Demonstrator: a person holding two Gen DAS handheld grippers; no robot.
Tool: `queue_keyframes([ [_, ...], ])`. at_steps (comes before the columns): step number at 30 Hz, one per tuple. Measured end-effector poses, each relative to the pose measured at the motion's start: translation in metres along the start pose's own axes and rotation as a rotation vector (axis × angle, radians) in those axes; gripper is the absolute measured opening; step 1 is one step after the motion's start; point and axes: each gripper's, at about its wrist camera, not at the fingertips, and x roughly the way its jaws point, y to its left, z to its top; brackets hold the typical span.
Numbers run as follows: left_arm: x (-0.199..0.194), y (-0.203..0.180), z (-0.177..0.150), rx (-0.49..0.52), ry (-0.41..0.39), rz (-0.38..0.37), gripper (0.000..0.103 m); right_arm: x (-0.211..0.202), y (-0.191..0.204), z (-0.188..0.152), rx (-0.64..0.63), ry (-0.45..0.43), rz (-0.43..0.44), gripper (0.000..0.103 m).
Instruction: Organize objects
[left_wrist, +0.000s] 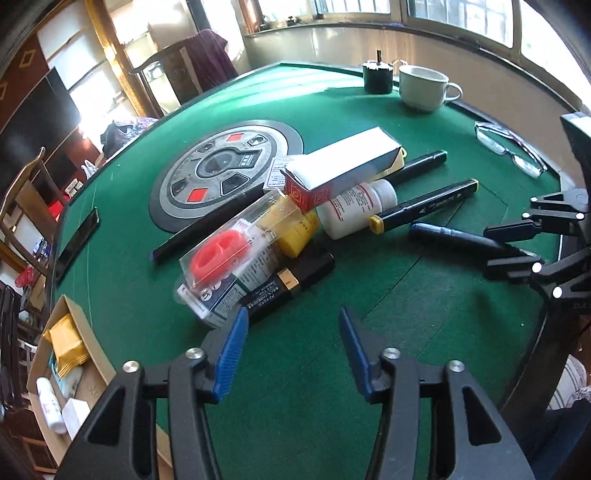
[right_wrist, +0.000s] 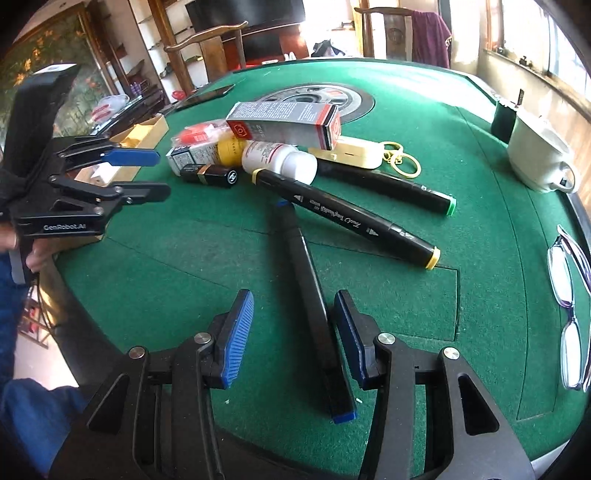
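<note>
On green felt table (right_wrist: 480, 155), blue-capped marker (right_wrist: 314, 302) was framed between parted pads of right gripper (right_wrist: 293, 332), untouched; pickup step judged under way, closing required next. Left gripper (left_wrist: 291, 350) was held agape near cluttered pile, cardboard box (left_wrist: 92, 354) at far left.

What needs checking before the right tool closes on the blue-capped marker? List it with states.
1. Right tool open: ok, blue pads apart.
2. Black marker with blue caps between the pads: ok, its barrel runs through the gap.
3. Marker free of the pile: cannot tell; its far end meets the black yellow-capped marker.
4. Left tool out of the way: ok, open, empty, over bare green felt table.
5. Cardboard box at the table edge has room: cannot tell, only partly seen.
6. Purple-framed glasses clear of the grasp: ok, off to the side.
</note>
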Motion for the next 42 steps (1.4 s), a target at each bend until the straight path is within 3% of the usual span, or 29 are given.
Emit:
queue_keyframes([
  [2,0.008,-0.001,0.001,0.011,0.024,-0.016,0.038,0.0,0.0,0.0,0.004,0.002,-0.02,0.029],
  [5,0.019,-0.003,0.003,0.041,0.05,-0.008,0.032,-0.003,-0.004,-0.002,0.01,-0.006,-0.013,0.028],
  [9,0.03,-0.007,0.012,0.064,0.057,0.035,0.032,-0.004,-0.002,-0.005,0.002,-0.007,-0.015,0.028],
  [16,0.03,-0.009,0.024,0.089,0.042,0.044,0.032,-0.006,0.001,-0.007,-0.011,0.004,-0.023,0.028],
  [22,0.027,0.011,0.031,-0.046,0.022,-0.01,0.033,-0.007,0.001,-0.008,-0.016,-0.001,-0.018,0.029],
  [31,0.046,0.014,0.053,-0.067,0.032,-0.054,0.036,-0.007,-0.003,-0.009,0.01,-0.007,0.005,0.031],
  [34,0.058,0.014,0.046,-0.075,0.11,-0.089,0.039,-0.007,-0.004,-0.009,0.027,-0.012,0.03,0.038],
  [39,0.044,0.005,0.025,-0.04,0.113,-0.109,0.041,-0.006,-0.003,-0.009,0.021,-0.013,0.027,0.038],
  [42,0.03,-0.005,0.006,-0.012,0.115,-0.077,0.046,-0.007,-0.002,-0.009,0.011,-0.011,0.02,0.038],
])
